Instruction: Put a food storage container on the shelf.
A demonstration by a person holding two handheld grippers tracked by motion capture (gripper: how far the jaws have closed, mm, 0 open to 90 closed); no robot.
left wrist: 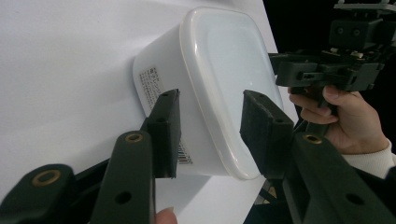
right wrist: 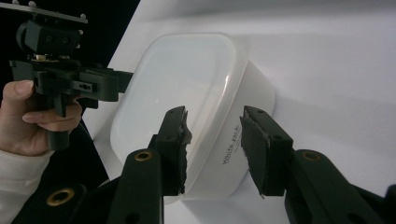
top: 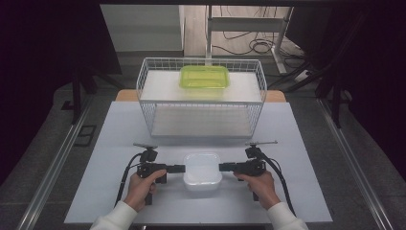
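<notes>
Two grippers flank a white lidded box (top: 202, 173) on the table (top: 306, 191).

The left gripper (top: 180, 168) and right gripper (top: 224, 167) each straddle the box's rim, one on either side; their jaws stand partly apart, and whether the pads press I cannot tell.

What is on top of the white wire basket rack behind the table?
A translucent green lidded container sits on the wire rack's white top shelf; its contents cannot be seen.
</notes>
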